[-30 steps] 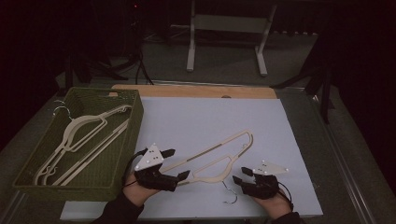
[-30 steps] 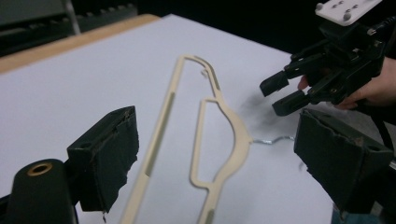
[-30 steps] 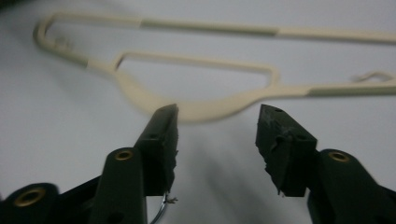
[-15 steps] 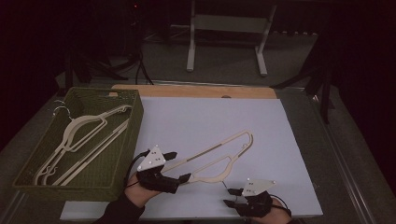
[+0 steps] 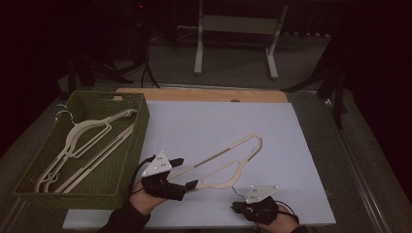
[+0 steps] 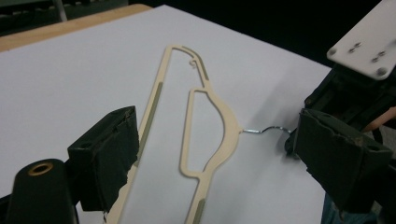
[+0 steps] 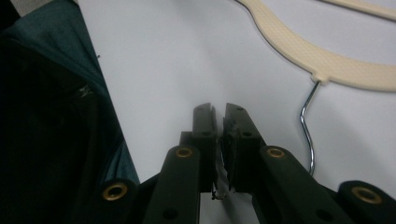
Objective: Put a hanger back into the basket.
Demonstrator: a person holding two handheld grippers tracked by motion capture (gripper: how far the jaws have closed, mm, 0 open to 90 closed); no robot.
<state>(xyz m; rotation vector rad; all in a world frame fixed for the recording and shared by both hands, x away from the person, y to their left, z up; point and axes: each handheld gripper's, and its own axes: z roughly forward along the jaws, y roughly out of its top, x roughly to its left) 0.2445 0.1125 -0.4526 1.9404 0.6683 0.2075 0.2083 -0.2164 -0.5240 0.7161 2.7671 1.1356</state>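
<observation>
A cream plastic hanger (image 5: 236,166) with a metal hook (image 5: 233,192) lies flat on the white mat. My left gripper (image 5: 187,172) is open at the hanger's near-left end. In the left gripper view the hanger (image 6: 231,126) lies between the wide-apart jaws, its long bar running under the left pad (image 6: 109,144). My right gripper (image 5: 236,207) sits near the mat's front edge, just below the hook. In the right gripper view that gripper (image 7: 219,109) is shut with nothing held, and the hook (image 7: 306,121) curves past it on the right.
A green woven basket (image 5: 136,141) stands at the left with several cream hangers (image 5: 82,141) in it. The white mat (image 5: 204,121) covers most of the table, with a wooden strip (image 5: 204,94) along its far edge. A metal stand (image 5: 238,24) is on the floor beyond.
My right gripper has drawn back toward the front edge and a little left, away from the hook. The left gripper has stayed at the hanger's end.
</observation>
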